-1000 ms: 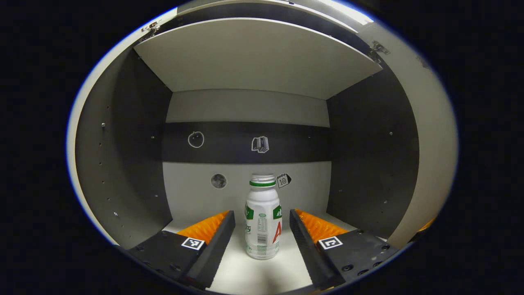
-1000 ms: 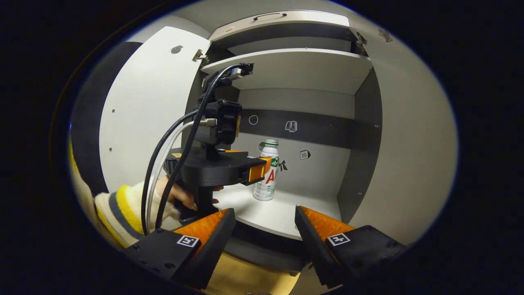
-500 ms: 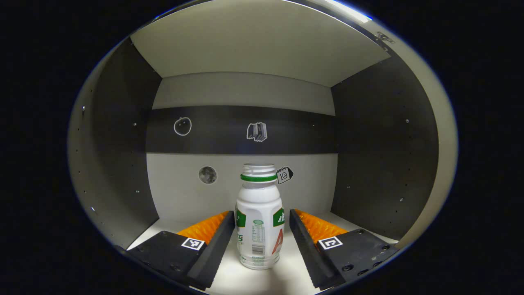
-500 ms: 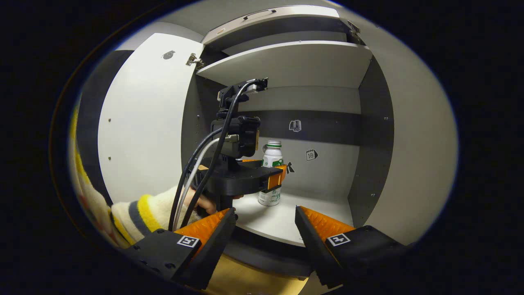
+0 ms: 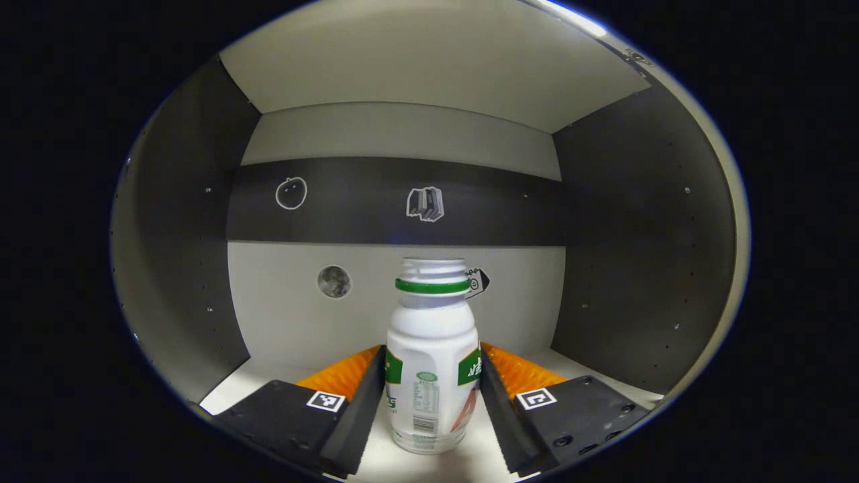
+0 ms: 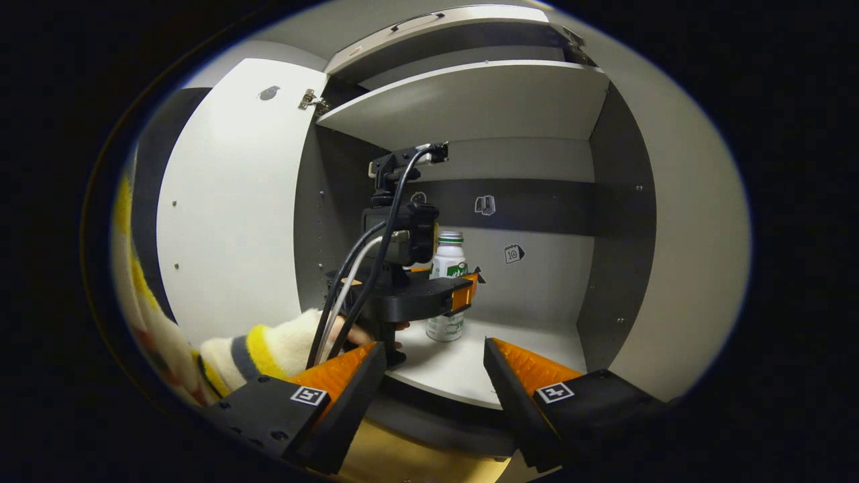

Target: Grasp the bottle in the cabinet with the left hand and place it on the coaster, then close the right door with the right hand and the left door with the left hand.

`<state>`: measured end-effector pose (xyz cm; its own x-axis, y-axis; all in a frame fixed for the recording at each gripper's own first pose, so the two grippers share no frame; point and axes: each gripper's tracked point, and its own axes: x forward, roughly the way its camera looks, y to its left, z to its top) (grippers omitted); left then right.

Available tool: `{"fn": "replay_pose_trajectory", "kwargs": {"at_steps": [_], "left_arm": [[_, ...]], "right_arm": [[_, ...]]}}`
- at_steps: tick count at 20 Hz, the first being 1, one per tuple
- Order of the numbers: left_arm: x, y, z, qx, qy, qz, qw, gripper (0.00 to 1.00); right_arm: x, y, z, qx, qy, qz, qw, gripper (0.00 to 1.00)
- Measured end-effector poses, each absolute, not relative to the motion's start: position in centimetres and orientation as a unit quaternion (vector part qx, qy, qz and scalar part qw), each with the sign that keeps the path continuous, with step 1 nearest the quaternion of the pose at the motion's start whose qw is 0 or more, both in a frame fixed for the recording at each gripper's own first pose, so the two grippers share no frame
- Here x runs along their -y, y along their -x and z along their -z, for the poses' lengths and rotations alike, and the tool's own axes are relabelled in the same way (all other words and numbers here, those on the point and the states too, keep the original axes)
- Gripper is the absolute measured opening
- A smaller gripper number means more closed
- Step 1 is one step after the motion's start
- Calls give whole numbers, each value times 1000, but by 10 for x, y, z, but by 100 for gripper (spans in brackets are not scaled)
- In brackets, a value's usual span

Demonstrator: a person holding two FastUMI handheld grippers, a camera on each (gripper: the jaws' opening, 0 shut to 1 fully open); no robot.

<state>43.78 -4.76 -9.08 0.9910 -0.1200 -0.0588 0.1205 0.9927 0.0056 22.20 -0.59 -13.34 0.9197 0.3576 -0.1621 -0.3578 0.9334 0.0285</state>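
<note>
The left gripper (image 5: 431, 396) stands narrow around the bottle (image 5: 431, 355), fingers beside its body, ready to squeeze; the right gripper (image 6: 435, 389) waits wide outside.

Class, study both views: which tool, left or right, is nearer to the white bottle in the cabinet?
Left. The left tool straddles the bottle on the shelf, a finger either side. The right tool waits open outside the cabinet, farther back.

The left gripper (image 5: 433, 396) is reaching level into the cabinet, fingers closing in on either side of the bottle — contact unclear. The right gripper (image 6: 435, 376) is hovering outside, fingers spread apart.
</note>
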Motion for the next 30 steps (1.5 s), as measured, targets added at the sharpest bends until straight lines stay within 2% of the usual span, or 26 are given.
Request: {"fn": "replay_pose_trajectory", "kwargs": {"at_steps": [2, 6, 10, 16, 25, 30], "left_arm": [[49, -434, 90, -37, -1, 71, 997, 74], [45, -423, 78, -36, -8, 69, 997, 74], [34, -373, 47, -10, 4, 68, 998, 75], [17, -292, 15, 20, -16, 65, 998, 75], [5, -191, 4, 24, -21, 90, 995, 74], [12, -140, 5, 24, -20, 107, 994, 74]], "right_arm": [[8, -223, 129, -78, -2, -176, 981, 97], [9, -217, 117, -64, -10, -168, 984, 96], [7, -195, 97, -45, 2, -154, 987, 97], [-14, -134, 64, -12, 18, -134, 991, 97], [-50, -42, 36, 16, 28, -110, 993, 96], [-49, -11, 34, 15, 23, -70, 997, 94]]}}
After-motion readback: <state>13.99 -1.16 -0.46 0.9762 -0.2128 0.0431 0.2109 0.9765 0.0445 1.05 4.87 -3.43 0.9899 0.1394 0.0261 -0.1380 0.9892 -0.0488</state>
